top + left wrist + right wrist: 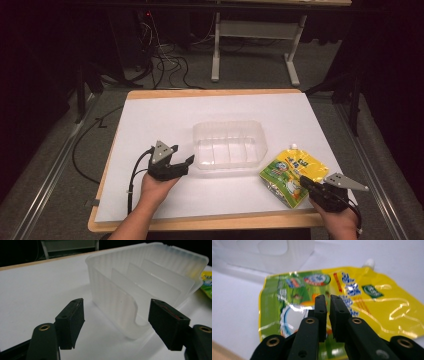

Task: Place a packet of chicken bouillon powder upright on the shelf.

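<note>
The room behind is mostly dark for us, just a grey floor, some cables and the legs of another desk at the far side, so we can't make out much back there. Up front there's the table (150, 130) with a white sheet over a wooden top, whose edge peeks out along the near and far sides. In the middle sits a clear plastic container (229, 145) with upright dividers inside; it's see-through enough that the high view makes the slots hard to count. Our left gripper (181, 154) sits just left of that container, and in the left gripper view its jaws stand wide apart with the container's near corner in line between them, nothing pressed. Whether that corner is actually inside the gap or a bit beyond it, we can't tell. To the right, near the front edge, lies a yellow-green spouted pouch (289, 170), flat, with its white cap pointing away from us. Our right gripper (303, 181) is over its near end, and that hand is cut off at the bottom of the high view. In the right gripper view the jaws show only a thin slit, with nothing in it, and the print on the pouch is too blurry to read.
</note>
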`<state>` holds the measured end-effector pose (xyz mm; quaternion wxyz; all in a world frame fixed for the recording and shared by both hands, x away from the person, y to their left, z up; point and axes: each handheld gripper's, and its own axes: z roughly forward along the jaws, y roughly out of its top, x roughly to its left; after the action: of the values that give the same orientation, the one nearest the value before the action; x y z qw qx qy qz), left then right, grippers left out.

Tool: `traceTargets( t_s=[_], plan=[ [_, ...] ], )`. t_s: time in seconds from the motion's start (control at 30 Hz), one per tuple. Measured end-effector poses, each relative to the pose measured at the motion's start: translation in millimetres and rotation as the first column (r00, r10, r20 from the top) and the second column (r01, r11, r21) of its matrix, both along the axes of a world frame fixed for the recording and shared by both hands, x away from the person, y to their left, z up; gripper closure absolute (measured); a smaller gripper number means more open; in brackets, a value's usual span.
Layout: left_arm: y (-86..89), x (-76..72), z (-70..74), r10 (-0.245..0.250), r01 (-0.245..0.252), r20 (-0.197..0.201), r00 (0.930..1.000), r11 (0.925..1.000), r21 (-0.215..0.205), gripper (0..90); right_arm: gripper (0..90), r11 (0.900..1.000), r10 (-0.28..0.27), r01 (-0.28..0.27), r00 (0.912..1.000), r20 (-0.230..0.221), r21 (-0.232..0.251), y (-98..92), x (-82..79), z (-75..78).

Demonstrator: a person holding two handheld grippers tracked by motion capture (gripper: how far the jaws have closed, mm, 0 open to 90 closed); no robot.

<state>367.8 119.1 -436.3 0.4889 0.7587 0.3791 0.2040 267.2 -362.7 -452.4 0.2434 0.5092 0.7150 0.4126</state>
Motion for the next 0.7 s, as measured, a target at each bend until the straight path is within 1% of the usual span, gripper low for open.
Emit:
traceTargets(
  t_s=[0.03, 0.1, 0.2, 0.23, 0.27, 0.33, 0.37, 0.43, 0.5, 0.57, 0.7],
  plan=[
    [2.6, -1.6, -0.7, 0.005, -0.005, 0.005, 1.0, 0.9999, 0.01, 29.6, 80.2, 1.0, -0.011, 0.011, 0.9999, 0.009, 0.003, 1.2, 3.1, 0.8],
    [7.6, -4.6, -2.0, 0.008, -0.009, 0.008, 0.9999, 0.9999, 0.013, 29.7, 77.9, 1.0, -0.019, 0.019, 0.9996, 0.021, 0.001, 2.0, 10.4, 0.6],
    [15.7, -7.7, -5.7, 0.021, -0.021, 0.001, 0.9998, 0.9995, 0.025, 30.0, 76.4, 0.999, -0.039, 0.039, 0.999, 0.021, 0.014, 1.8, 22.0, -0.9],
    [15.7, -7.7, -5.7, 0.021, -0.021, 0.001, 0.9998, 0.9995, 0.025, 30.0, 76.3, 0.999, -0.043, 0.043, 0.9988, 0.021, 0.018, 1.0, 26.2, -1.5],
    [22.7, -8.7, -8.0, 0.033, -0.033, -0.011, 0.9994, 0.999, 0.03, 30.0, 75.9, 0.998, -0.049, 0.048, 0.9987, 0.016, 0.027, 0.8, 30.0, -2.1],
    [31.1, -10.2, -7.5, 0.043, -0.043, -0.026, 0.9987, 0.9989, 0.019, 29.9, 75.2, 0.998, -0.053, 0.052, 0.9985, 0.016, 0.028, 0.1, 37.4, -3.5],
    [35.1, -11.8, -7.1, 0.049, -0.049, -0.027, 0.9984, 0.9987, 0.013, 29.9, 74.8, 0.998, -0.056, 0.056, 0.9983, 0.014, 0.03, -0.2, 40.5, -3.8],
    [41.7, -15.2, -6.7, 0.067, -0.067, -0.021, 0.9975, 0.9976, 0.016, 29.9, 73.9, 0.998, -0.056, 0.056, 0.9983, 0.016, 0.04, -1.3, 46.4, -3.8],
    [47.3, -17.5, -6.5, 0.082, -0.082, -0.022, 0.9964, 0.9965, 0.014, 29.9, 71.3, 0.997, -0.06, 0.06, 0.998, 0.016, 0.047, -3.0, 51.3, -3.6],
    [50.9, -19.0, -5.9, 0.097, -0.097, -0.021, 0.9951, 0.9953, 0.003, 29.9, 67.8, 0.996, -0.07, 0.07, 0.9975, 0.008, 0.057, -6.0, 55.3, -3.5],
    [52.3, -20.0, -4.9, 0.1, -0.1, -0.012, 0.9949, 0.9949, 0.007, 29.9, 62.1, 0.993, -0.093, 0.092, 0.9956, 0.01, 0.079, -16.8, 59.4, -1.9]
  ],
)
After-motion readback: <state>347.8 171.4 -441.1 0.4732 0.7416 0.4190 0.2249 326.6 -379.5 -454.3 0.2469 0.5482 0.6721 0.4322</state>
